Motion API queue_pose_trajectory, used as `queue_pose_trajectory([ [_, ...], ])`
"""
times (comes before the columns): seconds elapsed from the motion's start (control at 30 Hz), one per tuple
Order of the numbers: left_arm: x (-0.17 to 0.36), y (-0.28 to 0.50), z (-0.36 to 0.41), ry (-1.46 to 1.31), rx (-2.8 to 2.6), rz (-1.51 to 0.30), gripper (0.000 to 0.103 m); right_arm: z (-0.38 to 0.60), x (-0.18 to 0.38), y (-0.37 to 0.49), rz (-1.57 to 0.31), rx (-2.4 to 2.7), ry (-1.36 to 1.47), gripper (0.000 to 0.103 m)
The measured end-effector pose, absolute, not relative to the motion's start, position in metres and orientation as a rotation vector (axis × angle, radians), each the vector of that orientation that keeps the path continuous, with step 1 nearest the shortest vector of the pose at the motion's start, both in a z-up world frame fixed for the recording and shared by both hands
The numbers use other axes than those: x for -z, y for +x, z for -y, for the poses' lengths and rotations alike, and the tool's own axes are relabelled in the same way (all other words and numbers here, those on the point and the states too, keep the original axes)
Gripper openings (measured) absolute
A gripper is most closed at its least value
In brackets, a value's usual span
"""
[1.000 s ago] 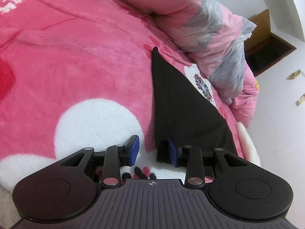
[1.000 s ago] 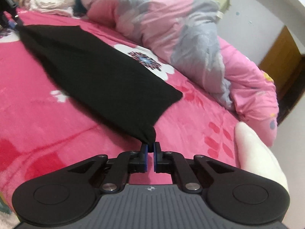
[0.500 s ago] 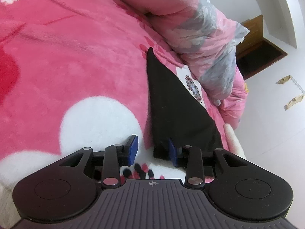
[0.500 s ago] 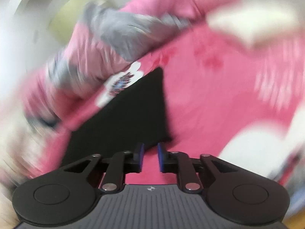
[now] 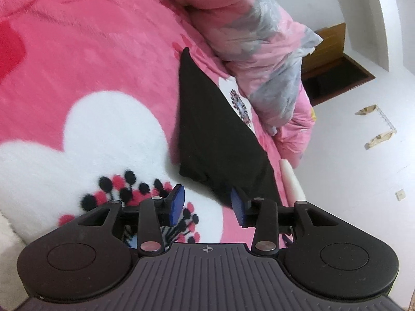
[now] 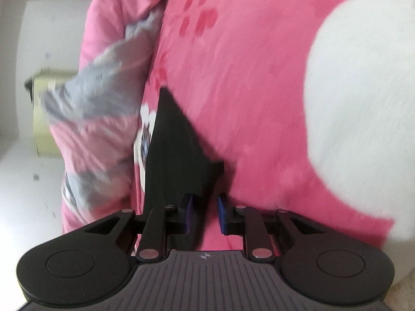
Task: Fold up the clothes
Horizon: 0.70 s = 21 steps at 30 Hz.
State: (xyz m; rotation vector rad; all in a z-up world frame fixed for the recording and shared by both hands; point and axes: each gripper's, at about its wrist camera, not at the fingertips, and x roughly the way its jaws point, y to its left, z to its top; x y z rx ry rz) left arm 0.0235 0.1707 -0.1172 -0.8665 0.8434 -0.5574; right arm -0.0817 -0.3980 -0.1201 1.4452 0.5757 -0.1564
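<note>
The black garment (image 5: 215, 129) lay folded into a long narrow wedge on the pink fleece blanket (image 5: 90, 51), running from the lower centre of the left wrist frame up toward the pink and grey quilt (image 5: 259, 39) at upper right. The left gripper (image 5: 207, 204) had just been opening; its 2 blue pads stood apart, gripping nothing, the garment's near corner just beside the right pad. The right gripper (image 6: 205, 212) had also just been opening, its pads slightly parted over the garment's (image 6: 176, 155) near edge without pinching it.

Right claw (image 6: 205, 213) released the black cloth (image 6: 176, 153).
</note>
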Motion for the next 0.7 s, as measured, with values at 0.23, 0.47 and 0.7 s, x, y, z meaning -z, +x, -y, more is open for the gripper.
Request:
queue_pose_trajectory([
  [0.23,0.124,0.031,-0.17,-0.949,0.514,-0.848,0.04,0.399,0.127,-0.081,-0.473,0.183,1.472,0.002],
  [0.47,0.127,0.033,-0.174,-1.019,0.477,-0.846,0.04,0.406,0.127,-0.098,-0.405,0.202,1.485,0.001],
  [0.7,0.115,0.024,-0.183,-0.958,0.447,-0.813,0.04,0.407,0.13,-0.1,-0.456,0.139,1.53,0.003],
])
